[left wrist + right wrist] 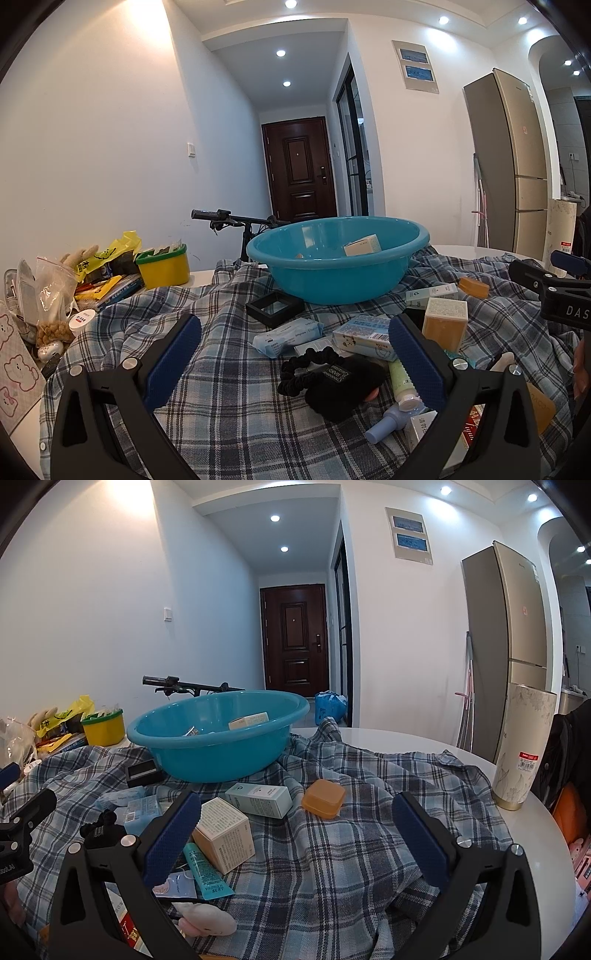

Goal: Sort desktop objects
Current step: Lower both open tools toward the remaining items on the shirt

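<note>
White walls and a dark wooden door [299,170] close off the hallway beyond a round white table [406,738], which is draped with a blue plaid cloth [332,867].

Straight ahead of the left gripper [295,363] stands a teal basin [338,258] on the cloth, with a cream box [364,245] lying inside it. This gripper hangs above the cloth with its fingers spread wide, grasping nothing. Between its blue pads [173,363] lie a black scrunchie [306,369], a black pouch [347,384] touching it, and a pale blue wipes pack [288,336] just beyond. A black square frame [275,308] sits ahead, just beside the basin's base. Behind its right finger stands a tan-sided box [443,325], and a light green tube [400,384] lies partly hidden by that finger.

The right gripper [297,843] is likewise released and empty, over bare plaid. Ahead of it and slightly to its left are an orange soap case [324,798] and a pale green carton [258,799], well clear of the fingers. Its left pad overlaps the same tan-sided box [223,834] and a teal tube [205,873] in this view. Off to its far right stands a floral cylinder [524,746] on the bare tabletop.
</note>
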A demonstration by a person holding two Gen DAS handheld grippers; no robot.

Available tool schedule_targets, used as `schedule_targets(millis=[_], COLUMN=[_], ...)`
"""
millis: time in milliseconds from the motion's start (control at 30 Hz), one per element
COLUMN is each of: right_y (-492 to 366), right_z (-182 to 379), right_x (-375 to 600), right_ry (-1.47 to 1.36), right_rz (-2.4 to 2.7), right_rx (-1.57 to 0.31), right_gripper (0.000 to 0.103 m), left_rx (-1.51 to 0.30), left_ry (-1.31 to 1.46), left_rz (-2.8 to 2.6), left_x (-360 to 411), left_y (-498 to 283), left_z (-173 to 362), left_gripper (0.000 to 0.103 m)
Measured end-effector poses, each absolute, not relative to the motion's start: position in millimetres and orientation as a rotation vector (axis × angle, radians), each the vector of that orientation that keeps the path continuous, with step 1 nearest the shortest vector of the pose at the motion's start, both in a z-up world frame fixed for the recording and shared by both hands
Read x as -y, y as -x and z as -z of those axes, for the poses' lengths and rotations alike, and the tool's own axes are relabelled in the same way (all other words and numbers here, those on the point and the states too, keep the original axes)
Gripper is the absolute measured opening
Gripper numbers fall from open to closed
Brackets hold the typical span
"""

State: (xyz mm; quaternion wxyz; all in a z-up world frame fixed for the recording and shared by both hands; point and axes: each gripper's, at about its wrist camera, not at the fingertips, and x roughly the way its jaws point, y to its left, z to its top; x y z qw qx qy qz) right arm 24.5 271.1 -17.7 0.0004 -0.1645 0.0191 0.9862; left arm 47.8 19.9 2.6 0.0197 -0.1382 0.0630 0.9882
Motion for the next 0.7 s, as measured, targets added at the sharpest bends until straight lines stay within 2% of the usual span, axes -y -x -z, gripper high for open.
schedule_targets(millis=[700], right_y=[-22.4], right_z=[17.9], right_x=[-272.5], right_ry=[0.530], right_rz=[-3.095], right_rx=[-0.066], right_gripper=[0.103], left_rx=[-0.197], left_ry=[0.427], left_rz=[-3.064], left_x=[-19.8], left_y=[-47.1], left_z=[-1.8], left_gripper=[0.103])
